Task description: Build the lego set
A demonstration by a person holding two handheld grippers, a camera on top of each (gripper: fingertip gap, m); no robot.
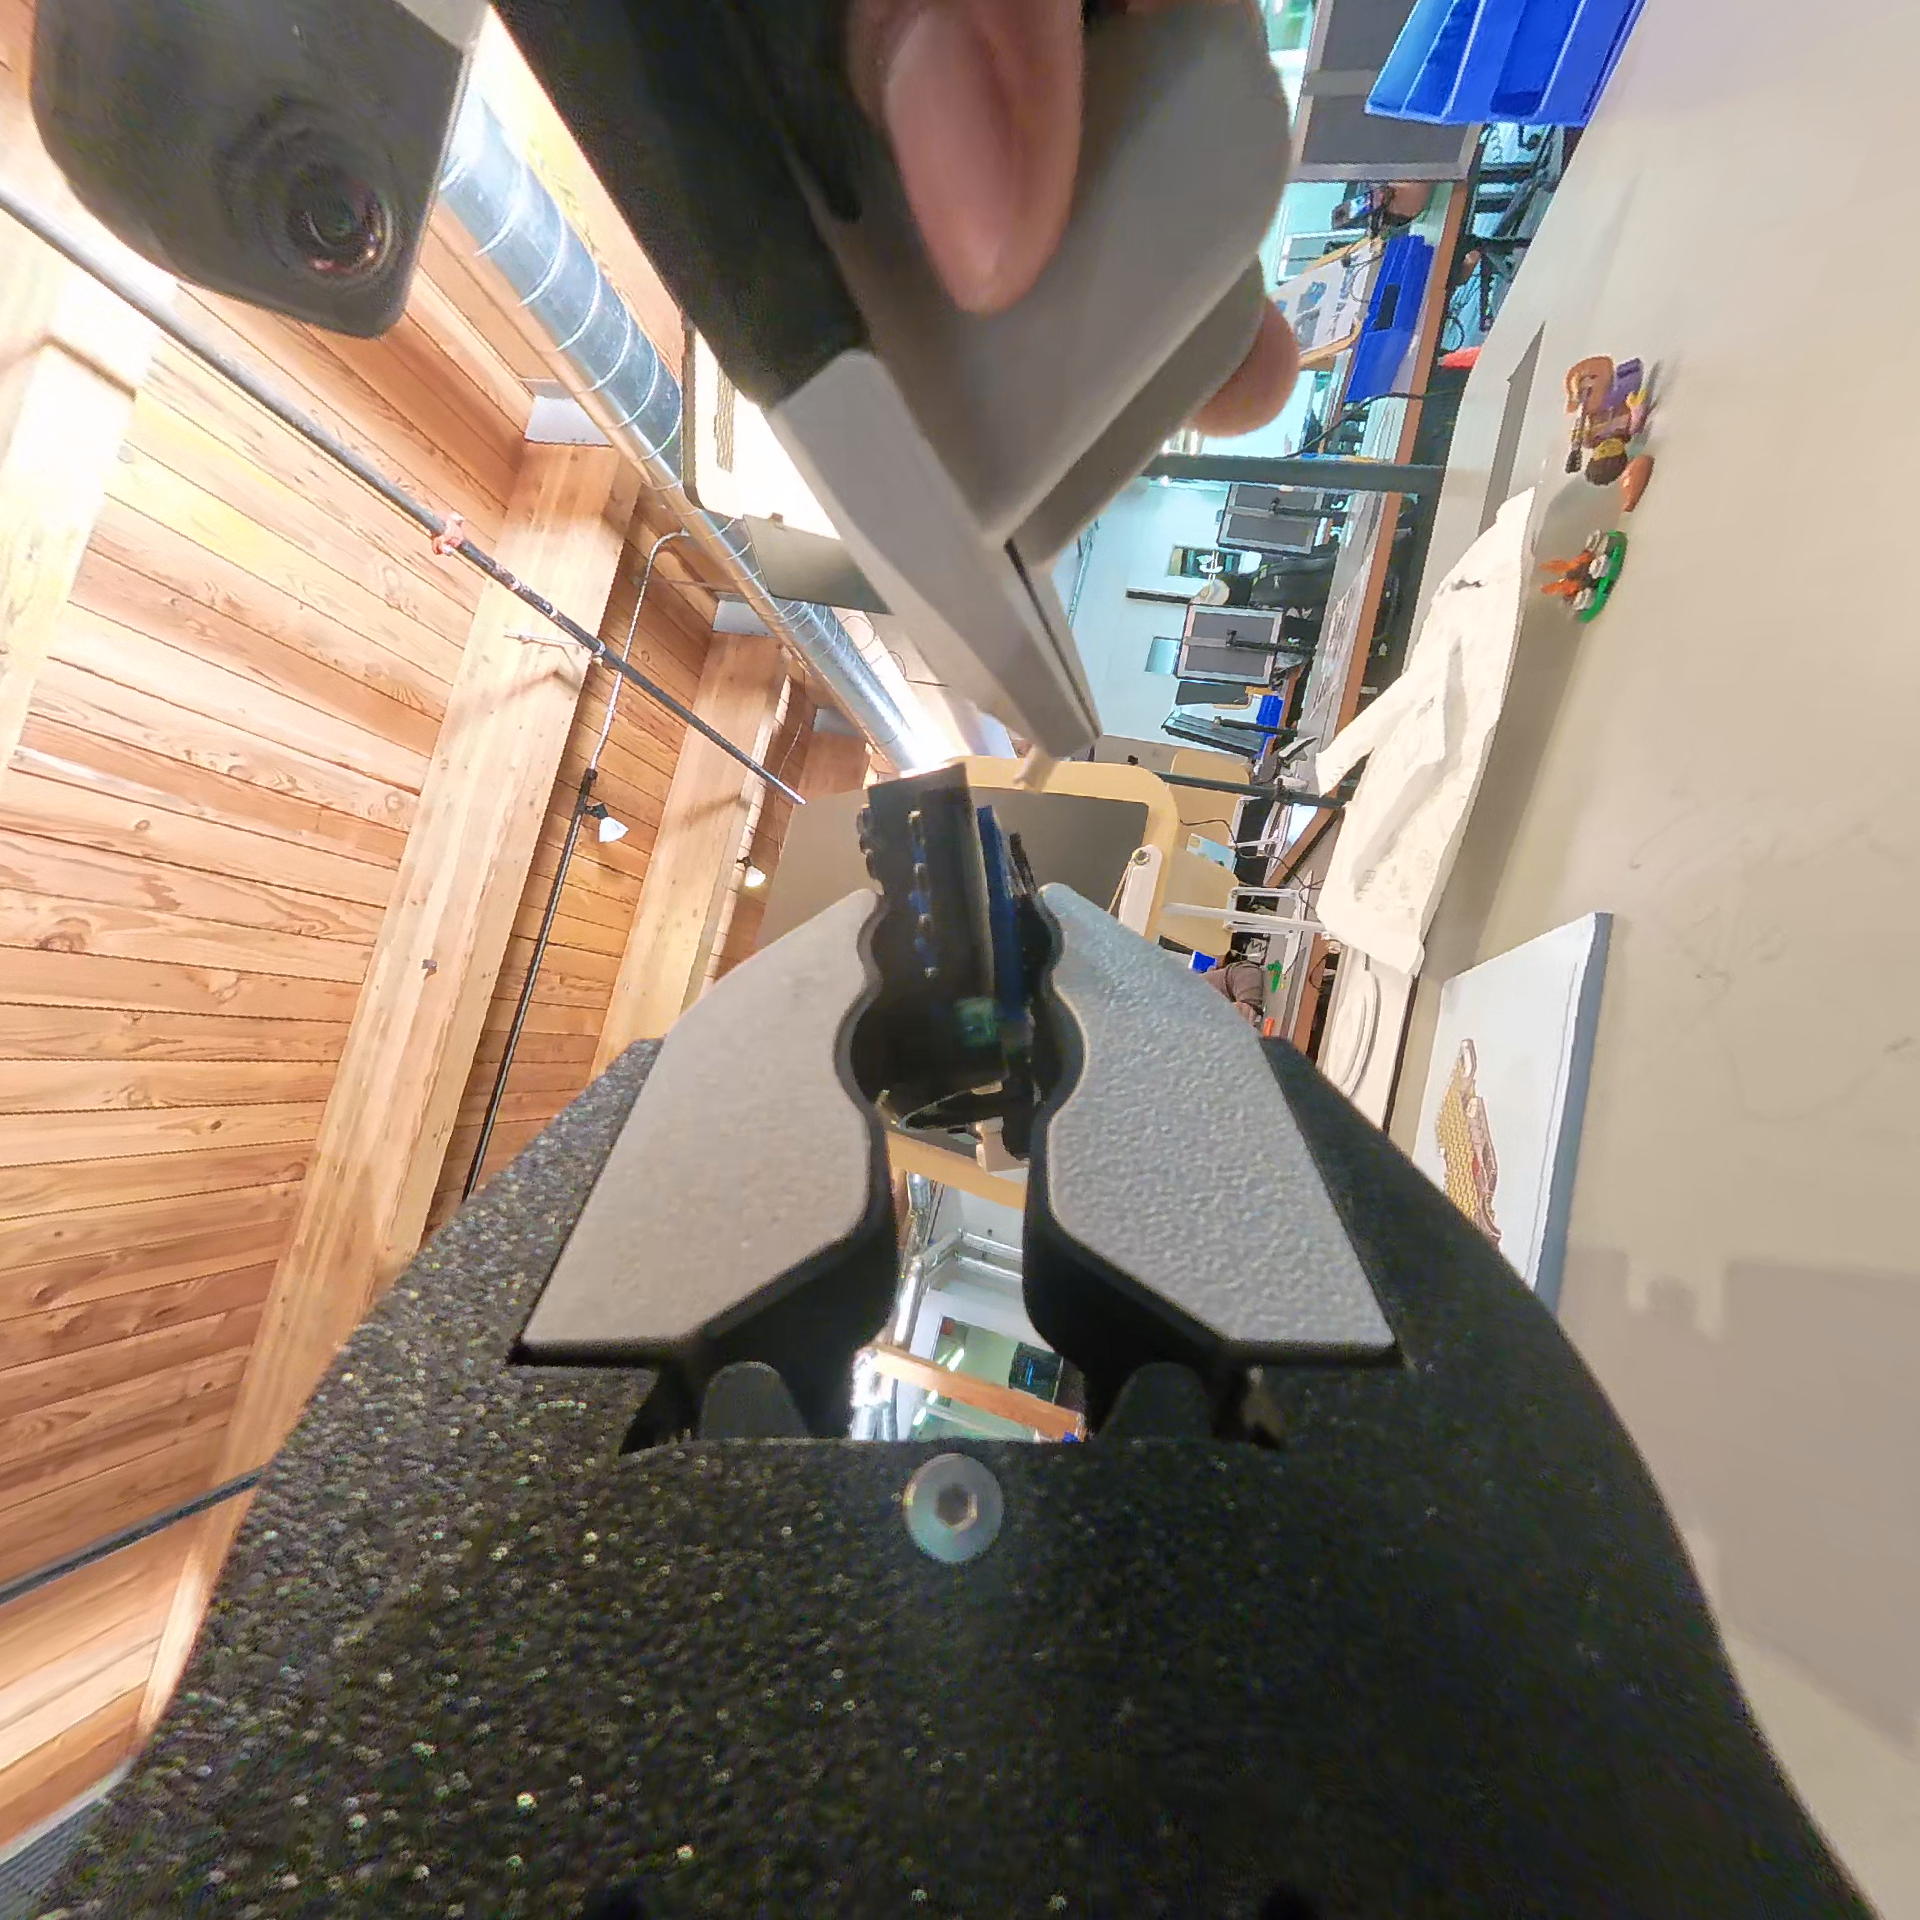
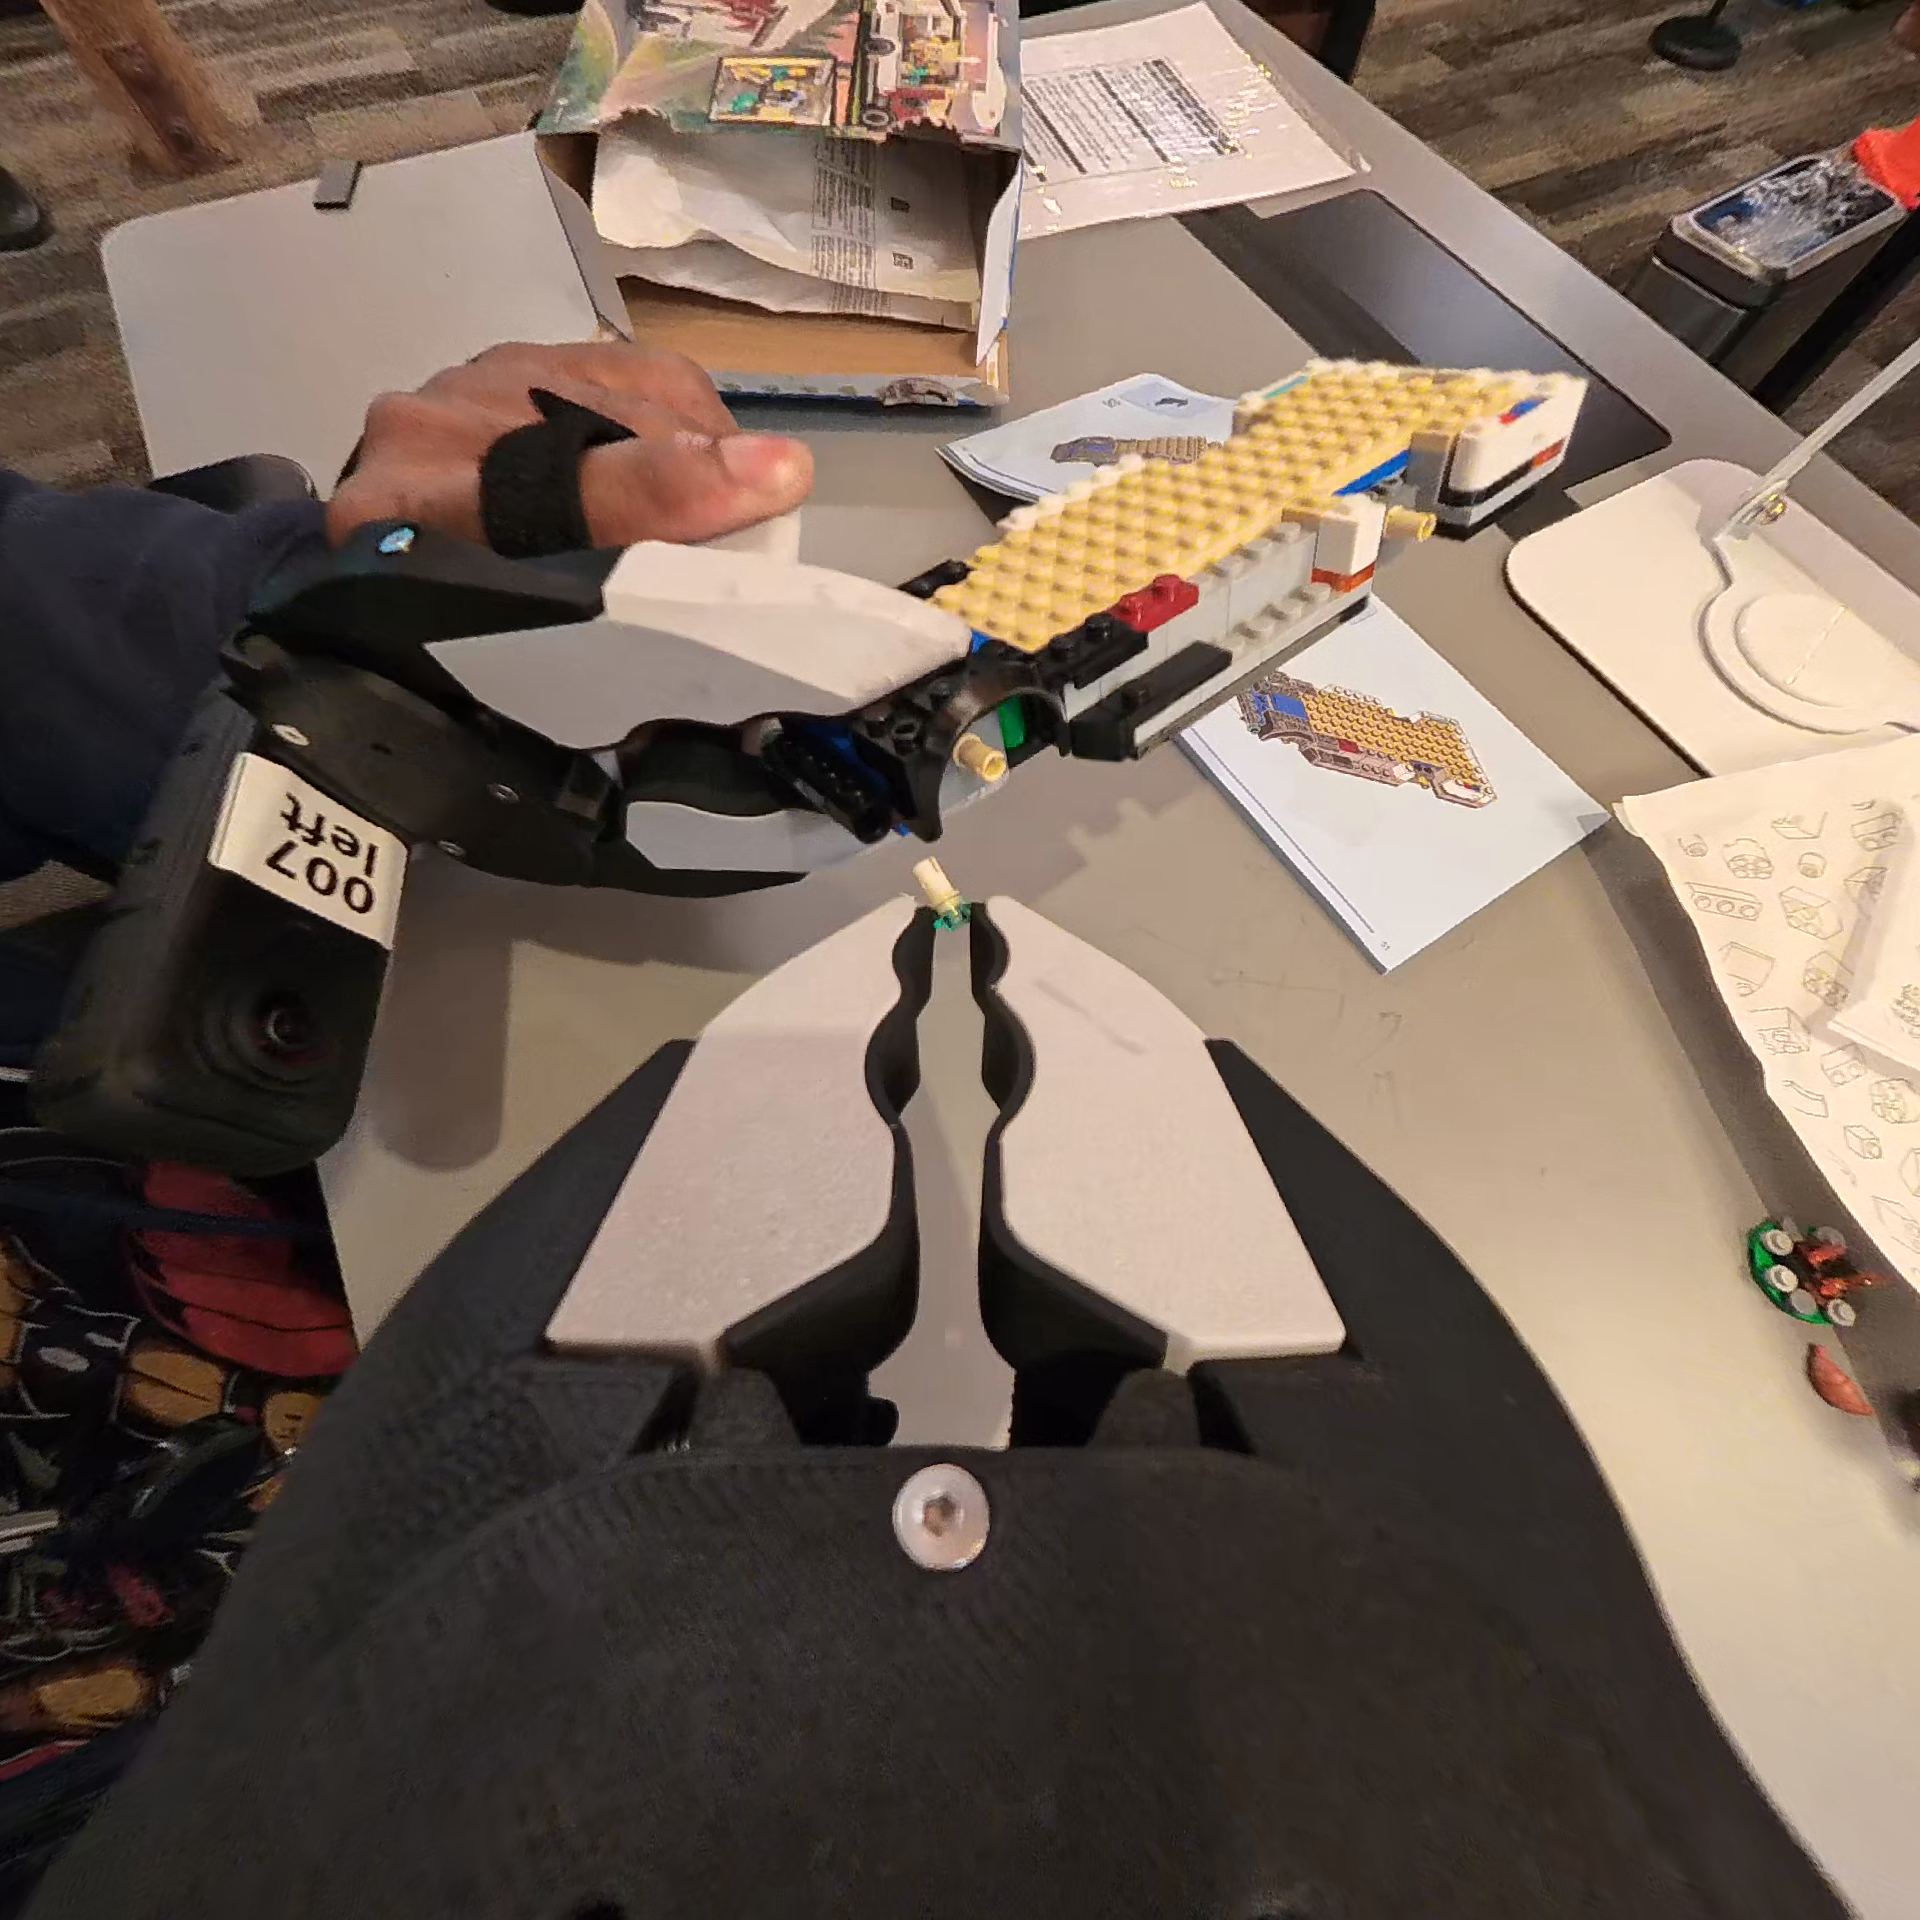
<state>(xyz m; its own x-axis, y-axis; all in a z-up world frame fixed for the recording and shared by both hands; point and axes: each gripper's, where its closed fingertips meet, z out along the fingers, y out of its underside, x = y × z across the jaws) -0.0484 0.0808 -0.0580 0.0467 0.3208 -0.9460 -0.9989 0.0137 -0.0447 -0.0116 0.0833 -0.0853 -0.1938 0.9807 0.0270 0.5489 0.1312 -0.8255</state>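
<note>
Left gripper (image 2: 883,748) clamps the brick model (image 2: 1195,540); right gripper (image 2: 948,914) pinches a tan-and-green peg (image 2: 935,896) — just below, at six o'clock — apart.

Brick model (image 2: 1247,520) above booklet (image 2: 1382,800) — box (image 2: 790,208) behind, on table (image 2: 1351,1091).

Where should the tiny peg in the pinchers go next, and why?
Probably a small push forward. The right gripper pinches a tiny tan-and-green peg just short of the brick ship, which the left gripper holds above the table, dark end facing the peg.
</note>
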